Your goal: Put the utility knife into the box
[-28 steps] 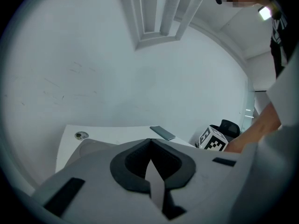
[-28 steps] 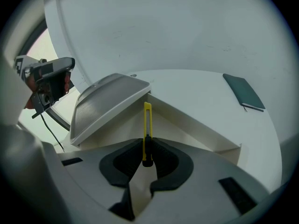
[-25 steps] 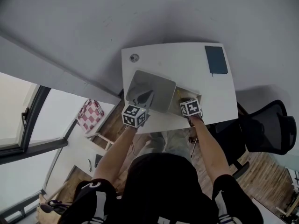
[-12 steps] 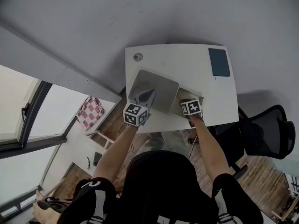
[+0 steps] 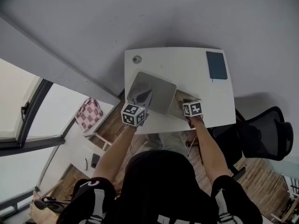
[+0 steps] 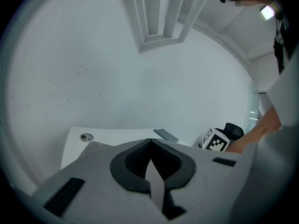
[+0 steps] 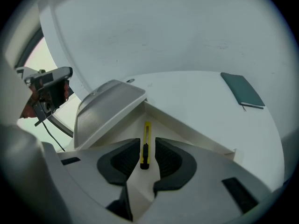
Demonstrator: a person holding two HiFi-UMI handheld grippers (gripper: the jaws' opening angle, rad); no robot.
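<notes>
A yellow utility knife [image 7: 146,133] lies flat on the floor of the open white box [image 7: 196,135], pointing away from me. My right gripper [image 7: 147,146] hangs just over it; its jaws are opening and the pads stand clear of the knife on both sides. In the head view the right gripper [image 5: 189,102] is over the box [image 5: 179,107] near the table's front edge. My left gripper [image 5: 141,101] is shut on the edge of the grey box lid [image 5: 156,90] and holds it raised. A thin strip of the lid [image 6: 156,186] shows between its pads.
A white table [image 5: 187,69] carries the box. A dark notebook [image 5: 217,65] lies at the far right corner, and a round cable hole [image 5: 136,59] is at the far left. A black office chair [image 5: 264,134] stands to the right.
The head view has shifted a little. Both grippers stay at the box, the left still holding the lid up, the right still over the box's open side.
</notes>
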